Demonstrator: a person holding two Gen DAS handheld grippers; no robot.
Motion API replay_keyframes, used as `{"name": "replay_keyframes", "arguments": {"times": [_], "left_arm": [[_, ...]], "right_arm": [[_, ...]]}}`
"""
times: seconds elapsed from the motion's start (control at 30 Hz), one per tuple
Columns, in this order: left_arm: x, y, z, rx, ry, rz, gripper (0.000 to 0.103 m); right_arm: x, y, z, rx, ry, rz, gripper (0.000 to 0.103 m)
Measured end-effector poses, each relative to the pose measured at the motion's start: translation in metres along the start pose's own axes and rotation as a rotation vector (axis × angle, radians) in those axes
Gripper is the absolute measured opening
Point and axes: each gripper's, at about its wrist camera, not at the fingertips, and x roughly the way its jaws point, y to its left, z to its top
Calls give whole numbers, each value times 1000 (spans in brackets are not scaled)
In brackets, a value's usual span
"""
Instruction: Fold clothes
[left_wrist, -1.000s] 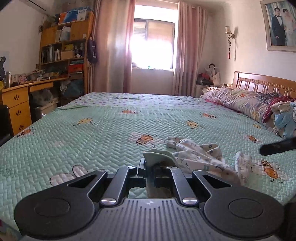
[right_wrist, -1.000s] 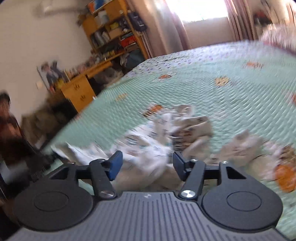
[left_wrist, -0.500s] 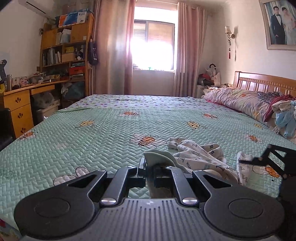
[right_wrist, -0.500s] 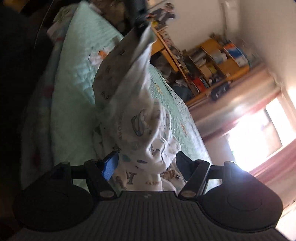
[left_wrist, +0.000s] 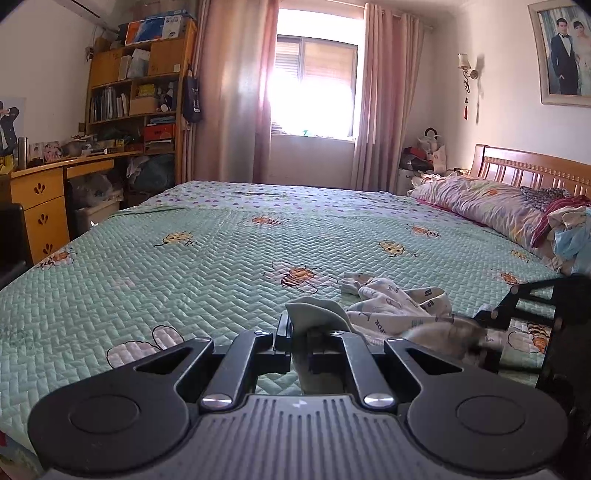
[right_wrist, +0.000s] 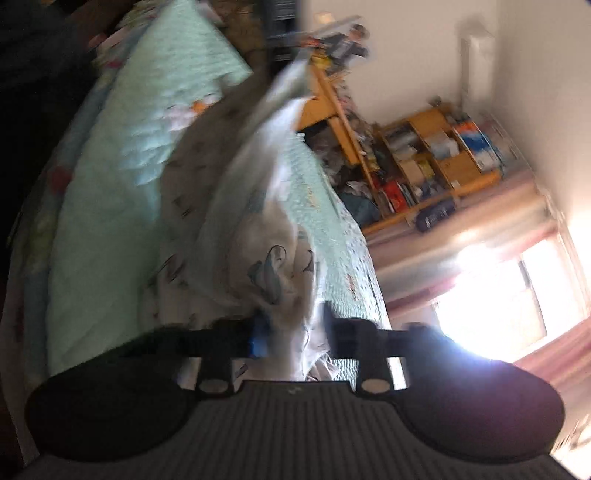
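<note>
Since a second ago, right gripper (right_wrist: 291, 332) rolled sideways and closed on printed garment (left_wrist: 399, 302); left gripper (left_wrist: 312, 334) keeps pinching its edge. Garment crumpled, ready for spreading.

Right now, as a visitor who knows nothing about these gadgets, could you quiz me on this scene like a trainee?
1. True or false: the left gripper has its jaws closed on an edge of the printed garment.
2. What insect decorates the green quilt?
3. Where does the right gripper sit? A) apart from the garment B) jaws around it C) on the pillow

Key: 1 true; 2 bees; 3 B
</note>
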Motion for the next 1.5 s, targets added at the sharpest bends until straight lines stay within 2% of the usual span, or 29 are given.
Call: {"name": "replay_keyframes", "arguments": {"times": [0.1,0.23,0.37,0.47,0.53,0.63,0.77,0.87,0.93,1.0,1.17,1.3,1.5], "left_arm": [[1,1,-3,-2,7,0,8],[4,2,-6,-8,17,-4,8],[6,2,-7,-5,21,-9,8],[10,6,6,4,0,21,7],[10,10,29,24,-50,41,7],[7,10,85,99,-149,49,7],[-14,-6,180,245,-329,78,7],[-45,-21,246,327,-452,92,7],[-68,-30,271,353,-512,91,7],[-90,-39,288,369,-559,84,8],[-100,-61,263,433,-558,126,7],[-88,-60,238,415,-484,118,8],[-82,-45,205,346,-419,106,8]], "right_arm": [[2,-27,11,177,-14,-11,11],[7,-53,9,368,-9,31,10],[15,-71,4,515,8,42,9],[19,-87,4,622,-2,27,9],[18,-108,11,670,-32,1,8],[12,-152,26,728,-93,-55,8],[-11,-233,50,781,-197,-169,7],[-44,-292,68,804,-295,-256,7],[-67,-323,76,812,-347,-297,7],[-88,-337,75,830,-383,-315,8],[-105,-325,58,887,-391,-272,8],[-106,-310,44,937,-363,-218,8],[-106,-286,30,991,-319,-142,8]]}}
